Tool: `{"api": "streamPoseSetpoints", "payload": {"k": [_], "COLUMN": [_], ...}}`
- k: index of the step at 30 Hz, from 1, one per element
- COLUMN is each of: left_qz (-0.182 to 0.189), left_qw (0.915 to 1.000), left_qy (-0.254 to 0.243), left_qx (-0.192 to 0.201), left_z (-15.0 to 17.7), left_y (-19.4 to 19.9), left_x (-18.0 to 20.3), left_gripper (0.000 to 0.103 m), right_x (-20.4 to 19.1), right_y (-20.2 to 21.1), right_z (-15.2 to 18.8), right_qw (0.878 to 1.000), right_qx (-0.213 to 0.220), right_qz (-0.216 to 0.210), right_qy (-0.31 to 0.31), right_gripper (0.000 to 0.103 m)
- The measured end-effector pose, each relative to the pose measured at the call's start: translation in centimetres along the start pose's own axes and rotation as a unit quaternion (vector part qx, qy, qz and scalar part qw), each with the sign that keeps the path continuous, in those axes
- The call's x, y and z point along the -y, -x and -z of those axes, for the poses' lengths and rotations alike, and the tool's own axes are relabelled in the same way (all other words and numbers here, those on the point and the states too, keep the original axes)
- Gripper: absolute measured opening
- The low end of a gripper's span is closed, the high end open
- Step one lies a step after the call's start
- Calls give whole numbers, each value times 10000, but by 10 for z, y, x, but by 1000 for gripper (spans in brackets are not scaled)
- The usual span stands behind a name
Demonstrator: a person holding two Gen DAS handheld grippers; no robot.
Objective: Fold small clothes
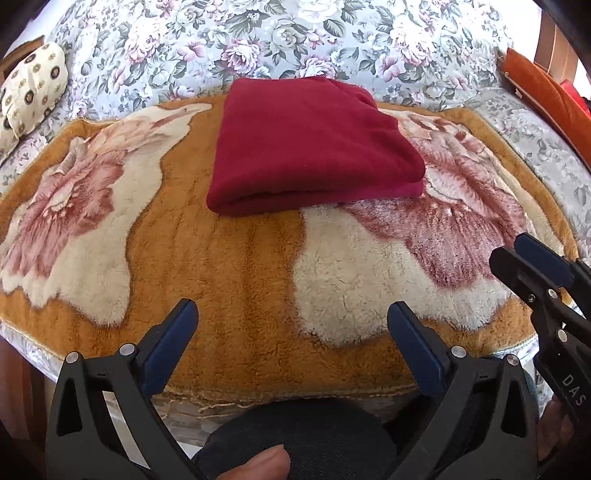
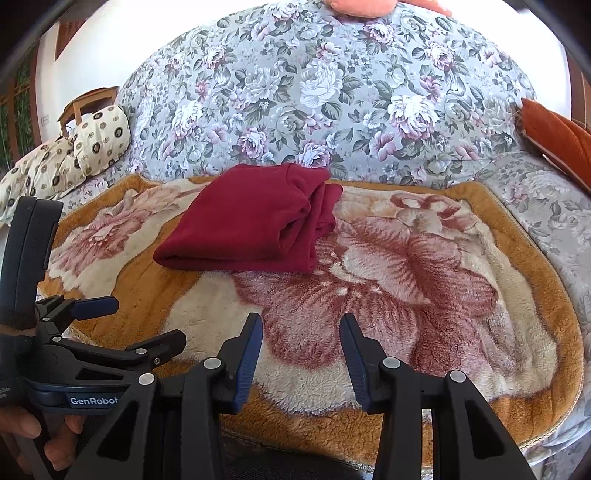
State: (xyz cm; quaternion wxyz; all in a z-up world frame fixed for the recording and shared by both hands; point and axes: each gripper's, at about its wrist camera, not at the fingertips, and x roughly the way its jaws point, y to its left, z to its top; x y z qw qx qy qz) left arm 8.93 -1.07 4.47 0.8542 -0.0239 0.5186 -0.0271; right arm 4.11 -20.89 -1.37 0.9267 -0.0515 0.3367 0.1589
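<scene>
Floral sofa (image 1: 332,33) carried a plush blanket (image 1: 229,266); the maroon garment (image 1: 314,144) lay folded, seemingly finished; left tool (image 1: 291,332) and right tool (image 2: 301,336) released, empty.

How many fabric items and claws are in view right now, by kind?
Folded dark red fleece garment: 1
Orange plush floral blanket: 1
Cream patterned pillows: 2
Orange velvet cushion: 1
Open claws, left claw and right claw: 2
Total: 7
</scene>
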Motion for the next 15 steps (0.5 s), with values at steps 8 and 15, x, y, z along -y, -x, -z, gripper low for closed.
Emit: {"api": "streamPoseSetpoints", "payload": {"k": [8,15], "left_qz": [57,-28], "left_qw": [10000,9999], "left_qy": [23,161], "left_qx": [-60,-32], "left_z": [0,0], "left_y": [-2,-2], "left_x": [-3,-8], "left_gripper": [102,102], "right_x": [0,1], "right_y": [-1,-1], "right_z": [0,1], "right_qw": [10000,10000], "right_qx": [-19,-33], "right_qz": [-9,-15], "right_qy": [-1,-5], "right_gripper": [42,42]}}
